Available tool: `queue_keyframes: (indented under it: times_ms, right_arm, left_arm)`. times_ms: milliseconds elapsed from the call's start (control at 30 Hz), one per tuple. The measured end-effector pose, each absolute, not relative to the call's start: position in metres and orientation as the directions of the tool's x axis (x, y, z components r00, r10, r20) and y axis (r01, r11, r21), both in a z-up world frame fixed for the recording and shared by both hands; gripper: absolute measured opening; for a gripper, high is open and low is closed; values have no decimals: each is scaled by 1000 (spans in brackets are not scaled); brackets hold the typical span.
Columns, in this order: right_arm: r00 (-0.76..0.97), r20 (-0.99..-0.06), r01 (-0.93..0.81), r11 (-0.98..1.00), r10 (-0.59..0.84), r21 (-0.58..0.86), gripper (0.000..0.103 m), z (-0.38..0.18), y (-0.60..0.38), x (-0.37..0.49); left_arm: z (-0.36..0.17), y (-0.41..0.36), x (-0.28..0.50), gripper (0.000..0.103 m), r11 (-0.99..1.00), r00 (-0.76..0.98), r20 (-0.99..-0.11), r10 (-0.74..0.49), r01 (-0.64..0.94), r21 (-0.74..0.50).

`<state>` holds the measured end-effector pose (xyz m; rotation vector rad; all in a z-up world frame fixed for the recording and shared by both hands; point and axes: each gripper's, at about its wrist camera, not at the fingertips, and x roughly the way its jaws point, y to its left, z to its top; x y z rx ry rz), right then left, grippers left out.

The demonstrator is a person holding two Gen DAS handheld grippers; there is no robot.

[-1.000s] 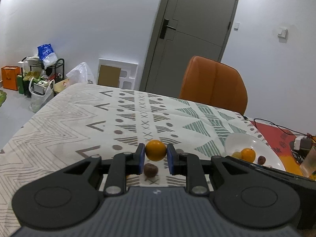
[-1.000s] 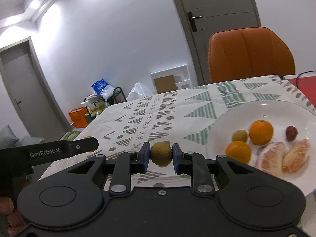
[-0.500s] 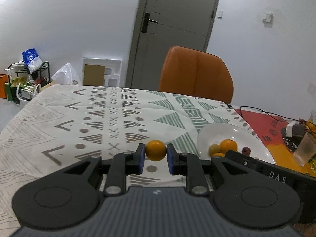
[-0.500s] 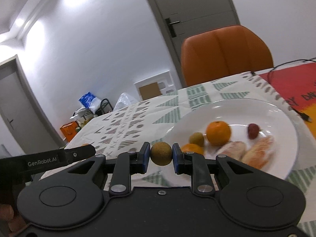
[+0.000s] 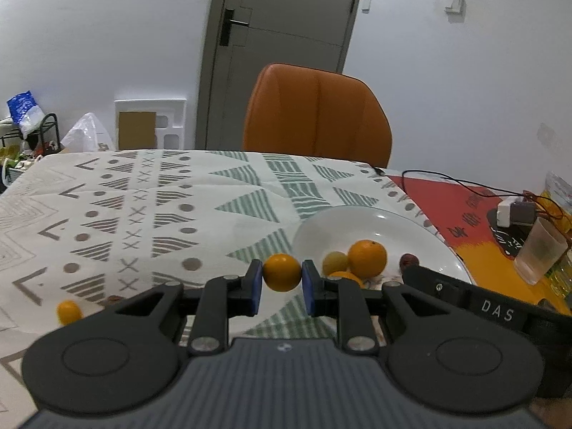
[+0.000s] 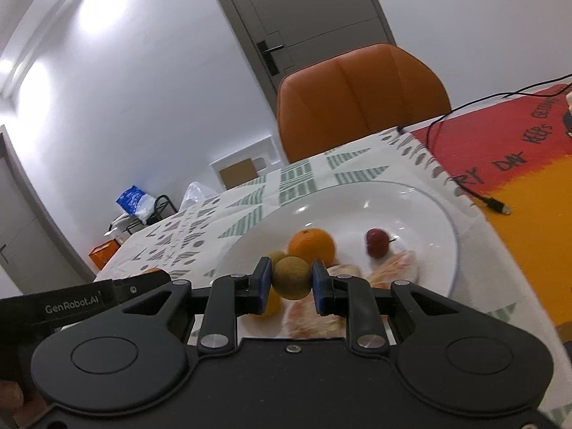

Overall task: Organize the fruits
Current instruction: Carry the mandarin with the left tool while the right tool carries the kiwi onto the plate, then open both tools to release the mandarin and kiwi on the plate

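Note:
My left gripper (image 5: 281, 284) is shut on a small yellow-orange fruit (image 5: 282, 271), held above the patterned tablecloth just left of the white plate (image 5: 361, 216). My right gripper (image 6: 291, 284) is shut on a round green-brown fruit (image 6: 292, 277) over the near side of the same plate (image 6: 422, 200). On the plate lie an orange (image 6: 311, 245), a small red fruit (image 6: 377, 241), a green fruit (image 5: 335, 262) and peeled citrus pieces (image 6: 393, 266). Another small yellow fruit (image 5: 68, 311) rests on the cloth at the left.
An orange chair (image 5: 316, 114) stands behind the table. To the right lie a red and yellow mat (image 6: 529, 164), a black cable (image 6: 475, 193), a charger (image 5: 511, 214) and a plastic cup (image 5: 541, 250). Bags and a rack (image 5: 28, 132) sit on the floor at the left.
Both grippers have swung right toward the plate, fruits still held. The plate now looms larger in both views, and the brown fruit under the left gripper has gone out of sight.

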<state>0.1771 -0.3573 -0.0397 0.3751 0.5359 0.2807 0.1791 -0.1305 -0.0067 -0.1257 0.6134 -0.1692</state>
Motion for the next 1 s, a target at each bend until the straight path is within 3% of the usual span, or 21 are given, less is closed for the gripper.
queue_keyframes:
  times_ms: [567, 933, 1000]
  right_arm:
    - [847, -444, -110, 913, 292, 392, 22, -30, -392, 179]
    - [849, -427, -127, 905, 311, 405, 22, -27, -388, 191]
    - [851, -423, -131, 906, 311, 403, 26, -25, -385, 193]
  left_arm:
    - [-14, -176, 193, 23, 958, 760, -584, -285, 210, -195]
    - [0, -155, 189, 27, 979, 792, -575, -203, 154, -134]
    - [2, -146, 189, 28, 982, 797, -575, -185, 133, -133]
